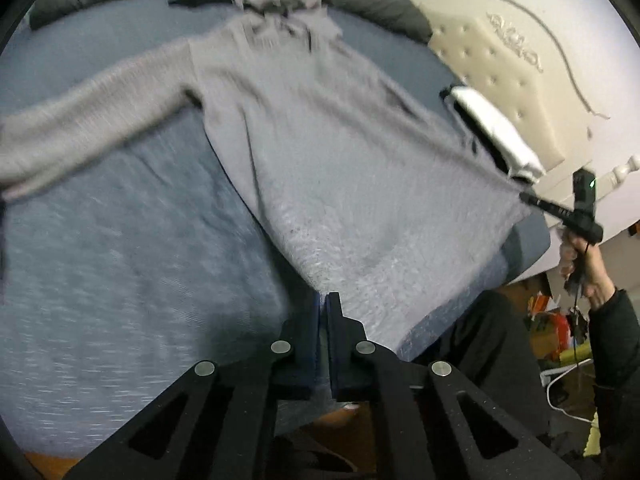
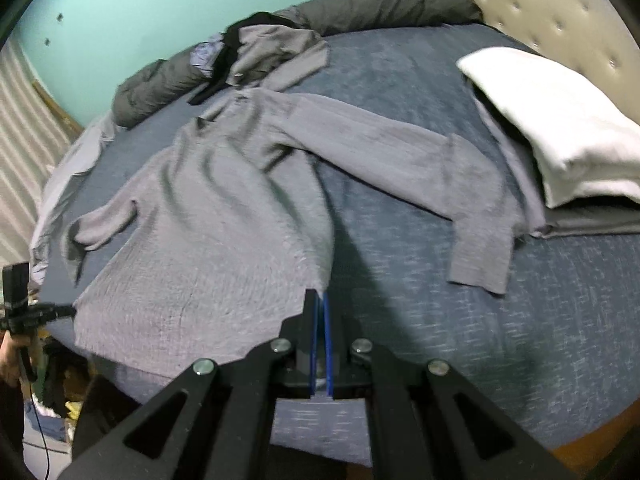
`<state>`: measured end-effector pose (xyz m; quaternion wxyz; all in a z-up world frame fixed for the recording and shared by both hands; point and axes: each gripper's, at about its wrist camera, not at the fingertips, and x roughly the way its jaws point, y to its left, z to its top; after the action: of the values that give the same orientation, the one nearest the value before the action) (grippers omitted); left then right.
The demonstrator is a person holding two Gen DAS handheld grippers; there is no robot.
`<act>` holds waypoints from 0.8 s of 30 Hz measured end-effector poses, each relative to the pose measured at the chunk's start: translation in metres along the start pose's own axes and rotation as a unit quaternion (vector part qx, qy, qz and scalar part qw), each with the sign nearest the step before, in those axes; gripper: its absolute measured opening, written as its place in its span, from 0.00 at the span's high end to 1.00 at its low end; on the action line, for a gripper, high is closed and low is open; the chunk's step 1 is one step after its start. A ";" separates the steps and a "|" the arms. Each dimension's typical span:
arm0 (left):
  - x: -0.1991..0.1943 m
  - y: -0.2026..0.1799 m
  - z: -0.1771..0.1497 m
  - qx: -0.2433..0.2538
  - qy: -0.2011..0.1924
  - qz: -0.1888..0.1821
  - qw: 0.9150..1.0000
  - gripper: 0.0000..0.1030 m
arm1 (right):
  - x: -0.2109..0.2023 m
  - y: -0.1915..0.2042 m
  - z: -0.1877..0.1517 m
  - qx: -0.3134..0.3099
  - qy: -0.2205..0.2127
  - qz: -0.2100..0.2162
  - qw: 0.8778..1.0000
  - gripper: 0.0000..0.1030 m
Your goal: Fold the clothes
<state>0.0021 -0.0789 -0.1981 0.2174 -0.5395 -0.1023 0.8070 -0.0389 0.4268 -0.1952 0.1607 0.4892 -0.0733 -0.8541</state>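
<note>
A grey long-sleeved sweater (image 1: 320, 140) lies spread on a blue bed, collar at the far side and hem toward me. My left gripper (image 1: 325, 298) is shut on one corner of the hem. The right gripper (image 1: 523, 197), held by a hand in a dark sleeve, pinches the opposite hem corner, and the hem is stretched between the two. In the right wrist view the sweater (image 2: 208, 208) shows both sleeves out to the sides; my right gripper (image 2: 319, 294) is shut on the near hem corner, and the left gripper (image 2: 72, 311) grips the hem at the far left.
A white pillow (image 2: 560, 128) lies on grey fabric by the tufted headboard (image 2: 540, 0). A heap of other clothes (image 2: 272, 56) and a dark grey bolster (image 2: 380, 4) sit at the far side. The blue bedsheet (image 2: 480, 320) surrounds the sweater. Clutter and cables (image 1: 560, 344) lie on the floor.
</note>
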 end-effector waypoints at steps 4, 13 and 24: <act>-0.053 0.011 0.012 0.001 -0.032 0.020 0.999 1.00 | -0.008 0.034 0.003 -0.034 0.000 0.027 0.999 0.98; -0.054 0.050 -0.005 -0.047 -0.024 0.027 0.998 1.00 | 0.015 0.061 -0.015 -0.064 0.035 0.027 0.997 0.98; 0.050 0.042 -0.027 -0.075 0.051 0.007 0.996 0.59 | 0.016 -0.001 -0.026 -0.021 0.029 -0.027 0.999 0.98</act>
<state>0.0009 -0.0947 -0.2673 0.1760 -0.5950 -0.1477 0.7702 -0.0242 0.4232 -0.2218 0.1494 0.5121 -0.0377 -0.8450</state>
